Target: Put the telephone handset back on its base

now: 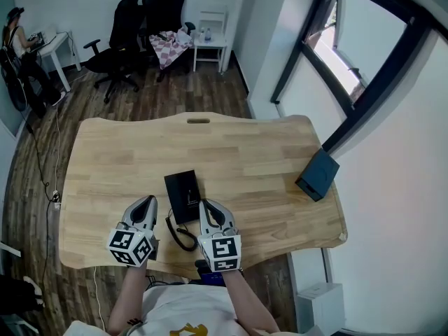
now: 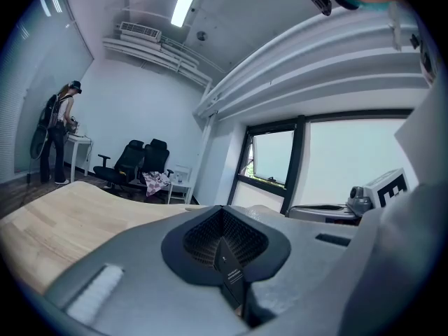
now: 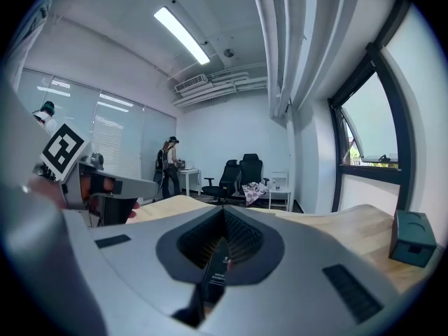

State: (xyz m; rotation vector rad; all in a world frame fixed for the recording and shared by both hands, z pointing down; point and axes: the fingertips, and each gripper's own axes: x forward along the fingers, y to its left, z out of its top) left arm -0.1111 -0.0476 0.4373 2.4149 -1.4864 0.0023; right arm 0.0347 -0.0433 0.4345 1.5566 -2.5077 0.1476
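Note:
A black telephone [image 1: 183, 195] lies flat near the table's front edge, and its coiled cord [image 1: 179, 235] loops toward me. I cannot tell the handset apart from the base. My left gripper [image 1: 146, 201] hovers just left of the phone, its jaws shut and empty. Just right of the phone is my right gripper [image 1: 208, 206], also shut with nothing in it. In the left gripper view the jaws [image 2: 225, 252] are pressed together, and the right gripper view shows the same for its jaws [image 3: 218, 257]. The phone is hidden in both gripper views.
The wooden table [image 1: 231, 152] has a dark blue box [image 1: 318, 174] near its right edge, also visible in the right gripper view as a box [image 3: 413, 238]. Black office chairs [image 1: 140, 26] and a person at a white desk [image 1: 49, 47] are far behind.

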